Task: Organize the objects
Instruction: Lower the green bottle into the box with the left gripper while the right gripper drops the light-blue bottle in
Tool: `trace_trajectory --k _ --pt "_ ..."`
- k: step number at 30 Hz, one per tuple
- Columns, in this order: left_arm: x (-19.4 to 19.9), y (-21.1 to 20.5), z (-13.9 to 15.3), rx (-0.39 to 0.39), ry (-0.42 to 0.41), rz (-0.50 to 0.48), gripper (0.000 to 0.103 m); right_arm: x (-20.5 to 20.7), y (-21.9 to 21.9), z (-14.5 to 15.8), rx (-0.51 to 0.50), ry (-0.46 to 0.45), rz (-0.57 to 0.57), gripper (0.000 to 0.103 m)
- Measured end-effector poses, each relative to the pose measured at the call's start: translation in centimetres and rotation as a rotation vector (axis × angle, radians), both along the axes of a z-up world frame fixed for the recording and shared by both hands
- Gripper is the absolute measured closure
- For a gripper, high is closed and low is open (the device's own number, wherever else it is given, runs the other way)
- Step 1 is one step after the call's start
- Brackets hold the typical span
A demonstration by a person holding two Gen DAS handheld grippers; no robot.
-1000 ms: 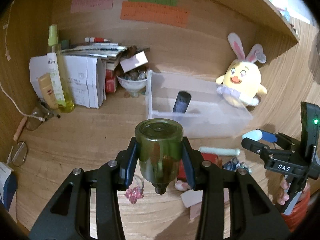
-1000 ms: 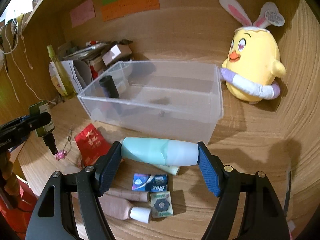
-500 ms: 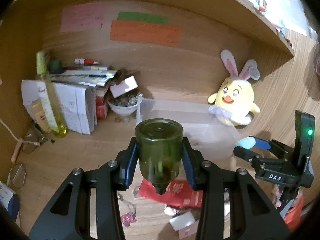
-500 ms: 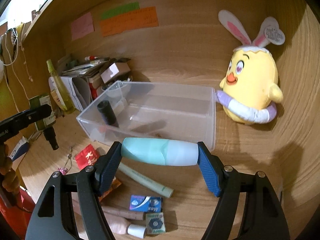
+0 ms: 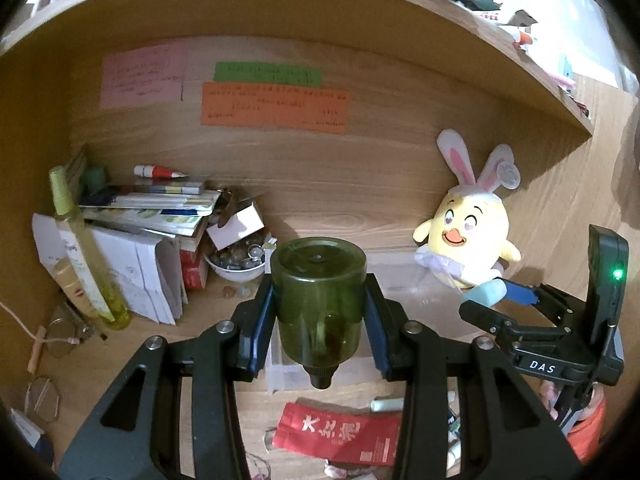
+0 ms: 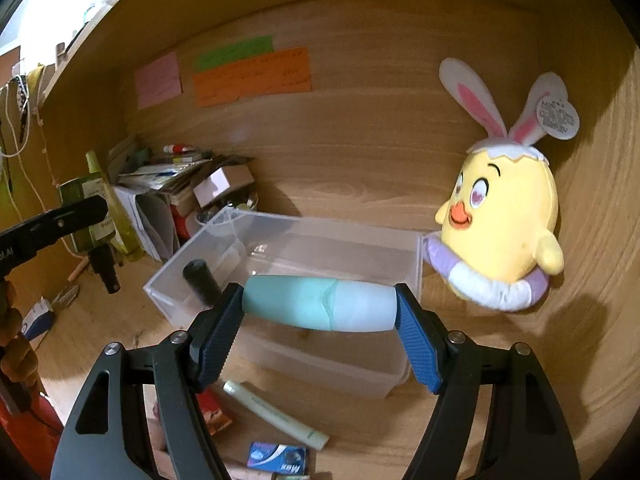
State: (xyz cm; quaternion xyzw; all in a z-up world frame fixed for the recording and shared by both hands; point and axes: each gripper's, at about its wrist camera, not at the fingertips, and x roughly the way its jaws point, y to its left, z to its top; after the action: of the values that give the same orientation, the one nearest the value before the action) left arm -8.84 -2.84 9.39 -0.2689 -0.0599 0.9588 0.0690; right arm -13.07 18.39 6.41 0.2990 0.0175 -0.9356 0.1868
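My left gripper (image 5: 319, 318) is shut on a dark green bottle (image 5: 319, 296), held upside down with its black cap pointing down, above the near left end of the clear plastic bin (image 6: 416, 258). My right gripper (image 6: 320, 314) is shut on a teal and white tube (image 6: 320, 307), held crosswise over the bin's front wall. A black cylinder (image 6: 200, 280) stands inside the bin at its left end. The left gripper and green bottle also show in the right wrist view (image 6: 90, 220). The right gripper also shows in the left wrist view (image 5: 486, 298).
A yellow chick plush with rabbit ears (image 6: 504, 216) sits right of the bin. A stack of books and papers (image 5: 152, 216), a yellow-green spray bottle (image 5: 80, 248) and a bowl (image 5: 236, 264) stand at back left. A red packet (image 5: 336, 434), pale green stick (image 6: 276, 414) and blue packet (image 6: 278, 456) lie in front.
Both grippers have risen and pulled back with their objects still held. The bin and loose items now sit lower in both views.
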Motion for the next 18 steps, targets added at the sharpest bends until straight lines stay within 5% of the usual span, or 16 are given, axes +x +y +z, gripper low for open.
trace_trajectory --k 18 --pt "-5.6 -0.3 -4.2 -0.009 -0.114 0.015 0.062 -4.7 -1.1 -3.2 0.026 -0.105 -0.005 0.032"
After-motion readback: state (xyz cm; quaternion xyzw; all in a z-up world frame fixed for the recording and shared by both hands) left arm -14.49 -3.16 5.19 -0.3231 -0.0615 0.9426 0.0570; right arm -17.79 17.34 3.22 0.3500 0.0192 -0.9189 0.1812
